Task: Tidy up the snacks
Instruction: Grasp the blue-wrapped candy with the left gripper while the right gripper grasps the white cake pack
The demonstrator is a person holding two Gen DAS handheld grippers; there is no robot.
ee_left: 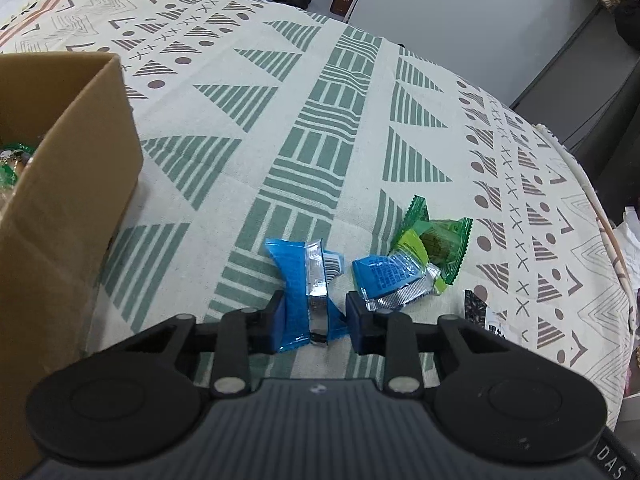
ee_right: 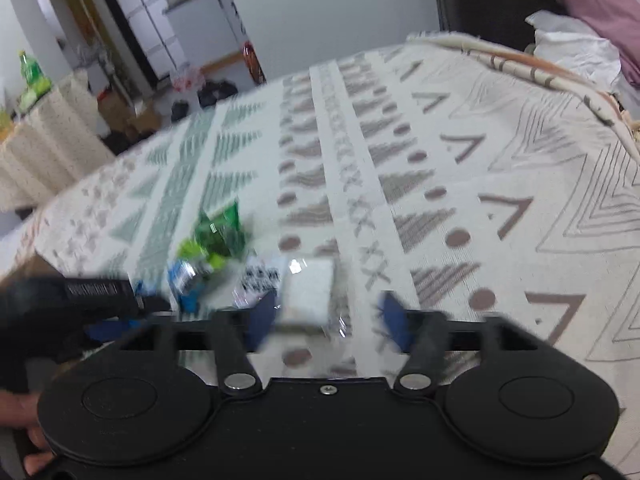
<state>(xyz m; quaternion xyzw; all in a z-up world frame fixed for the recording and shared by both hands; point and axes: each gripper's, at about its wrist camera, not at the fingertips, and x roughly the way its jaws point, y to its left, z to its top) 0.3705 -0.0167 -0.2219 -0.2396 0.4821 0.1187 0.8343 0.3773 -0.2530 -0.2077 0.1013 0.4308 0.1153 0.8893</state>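
Left wrist view, sharp. Left claw [ee_left: 316,320] at lower centre of the frame, its two dark-blue pads pressed against the sides of a blue snack packet [ee_left: 298,280]. Packet is pinched into a waist between the pads, silver seam standing up through the middle, its far end flaring out on the patterned cloth [ee_left: 320,120] of the desk. So: left claw gripping the blue packet.

Just right of it lies a second blue packet [ee_left: 390,276], its near corner touching the right-hand pad. Overlapping that one's far side, a green packet [ee_left: 438,240] with a lime panel. A black-and-white printed wrapper [ee_left: 478,308] sits at the lower right, partly hidden behind the claw's arm.

Cardboard box [ee_left: 68,184] fills the left edge of the frame; green wrappers show inside it at the far left.

Right wrist view, motion-blurred. Right claw [ee_right: 330,320] at lower centre, jaws standing wide apart. A white-filled clear packet [ee_right: 310,292] lies between them, close against the left pad, well off the right one; no grip. The other claw's black body enters at left, with blue and green packets beyond it.
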